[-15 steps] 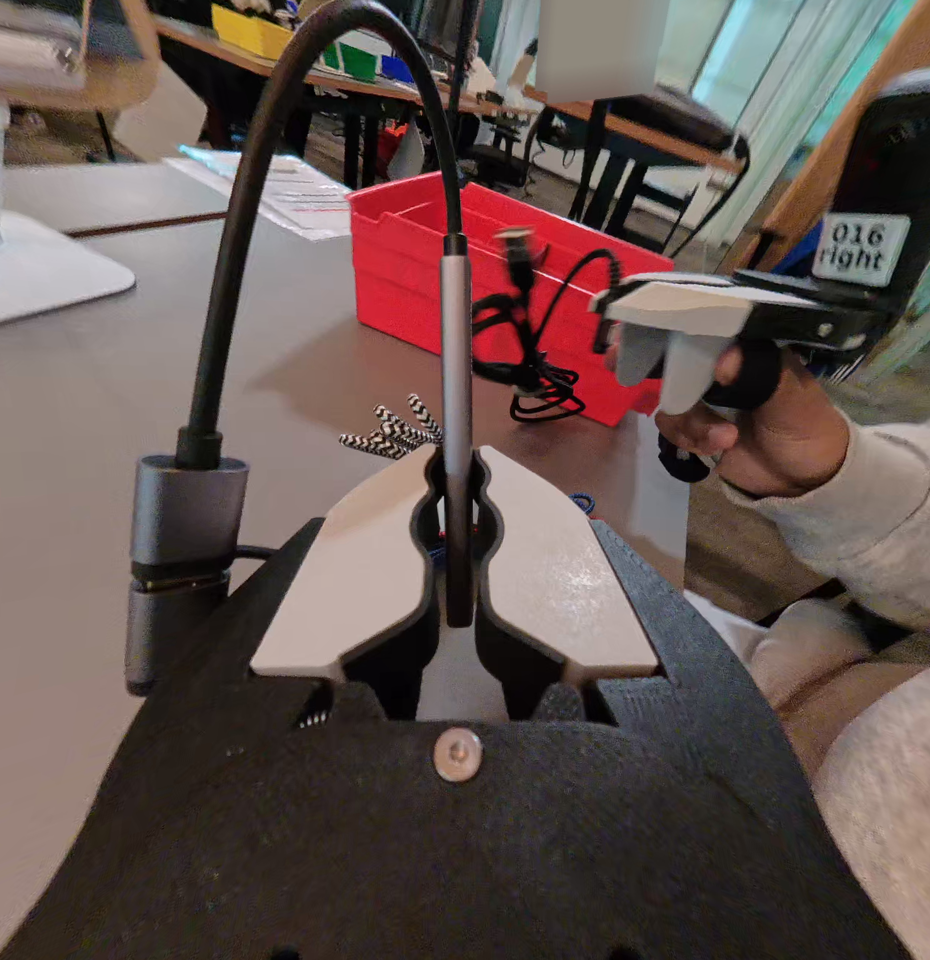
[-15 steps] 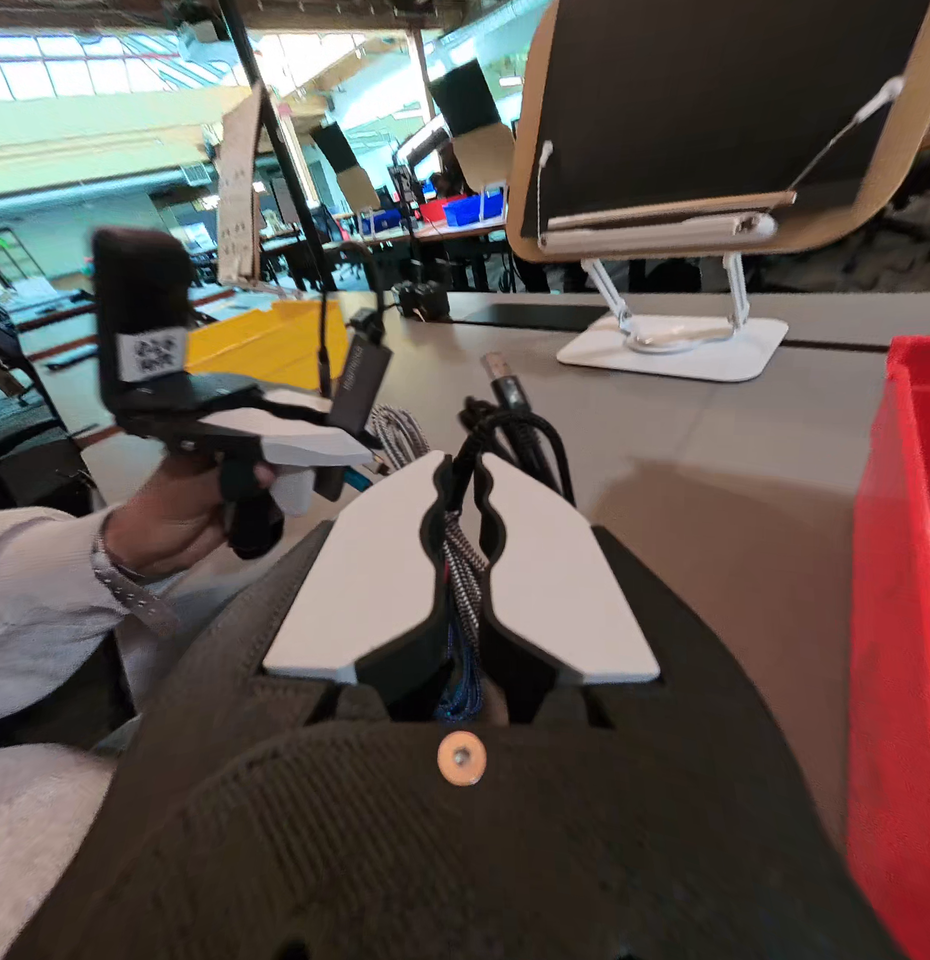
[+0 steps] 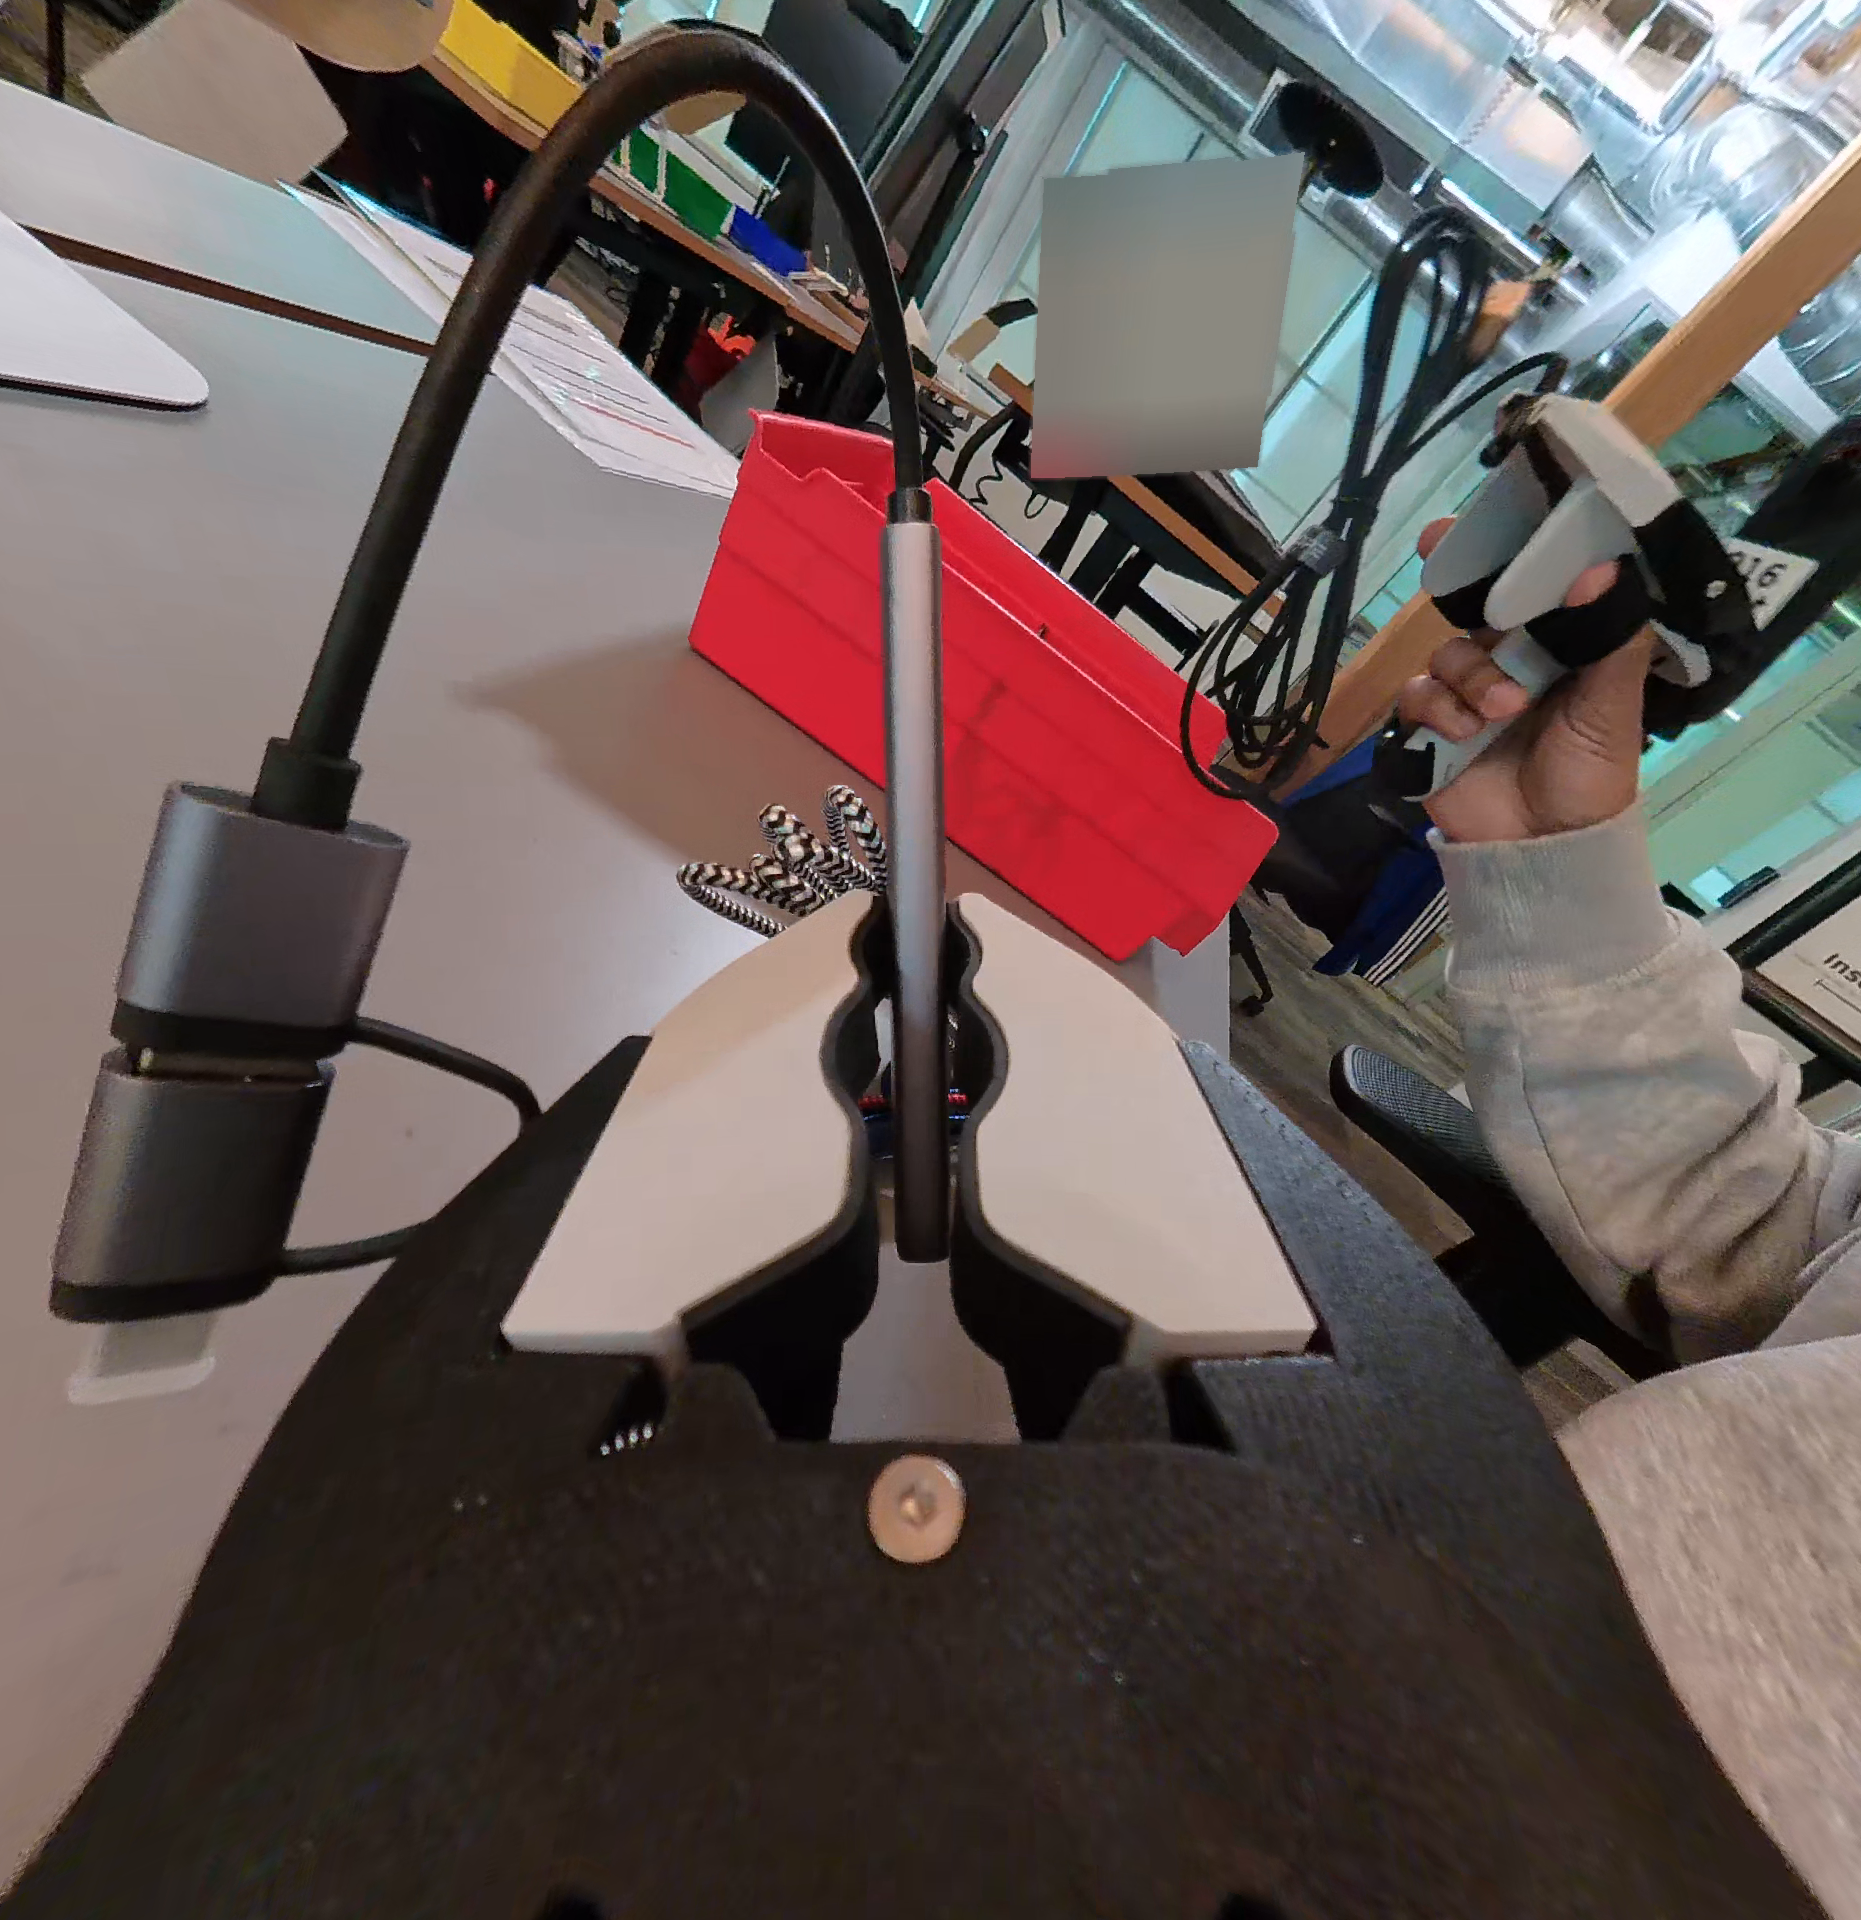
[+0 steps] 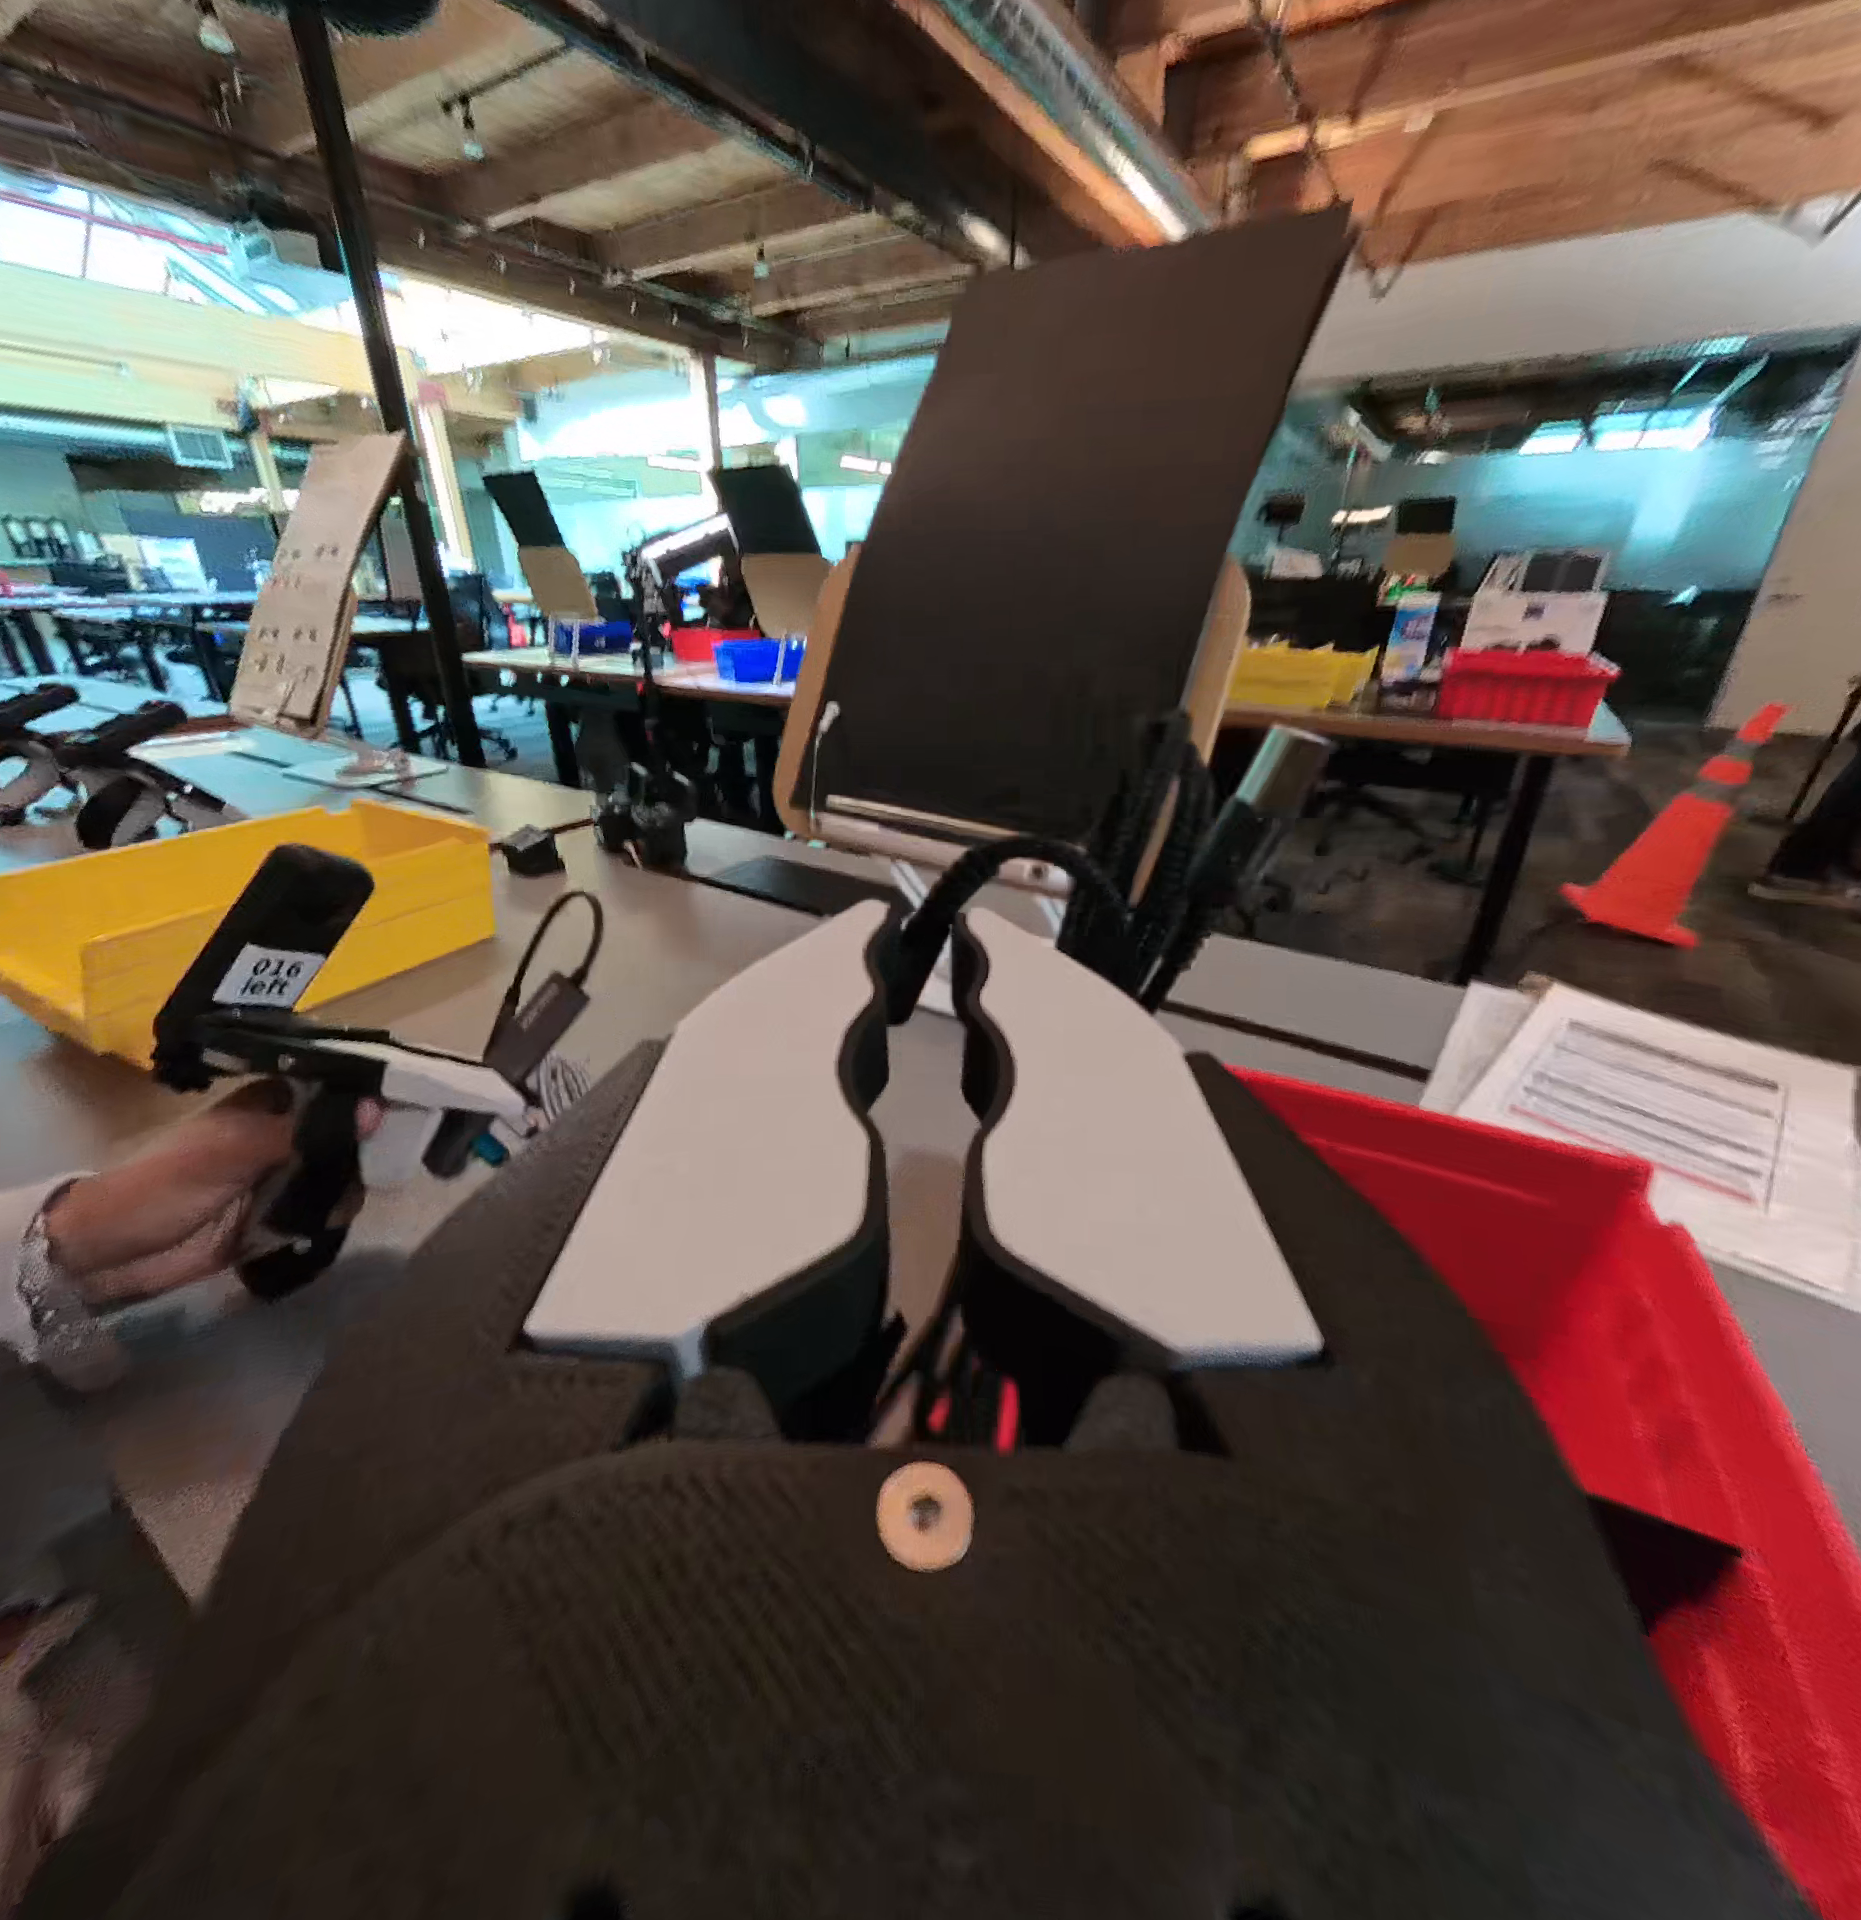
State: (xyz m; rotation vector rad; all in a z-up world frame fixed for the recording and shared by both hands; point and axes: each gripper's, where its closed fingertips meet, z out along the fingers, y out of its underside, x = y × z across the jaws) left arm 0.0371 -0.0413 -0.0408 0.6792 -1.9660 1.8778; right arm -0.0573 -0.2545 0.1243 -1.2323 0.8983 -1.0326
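Left gripper (image 3: 918,935) clamped on slim grey metal adapter (image 3: 913,831); right gripper (image 4: 926,935) pinching bundled black rubber cable (image 3: 1310,582) above red plastic bin (image 4: 1591,1299).

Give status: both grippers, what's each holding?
Left gripper shut on grey adapter, its plug dangling left. Right gripper shut on black cable bundle, raised beyond red bin. Striped cable on table.

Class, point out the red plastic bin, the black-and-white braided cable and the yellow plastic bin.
Red plastic bin (image 3: 1019,717), left wrist view, long side wall.
Black-and-white braided cable (image 3: 801,862), left wrist view, coiled loops.
Yellow plastic bin (image 4: 282,935), right wrist view, front wall.
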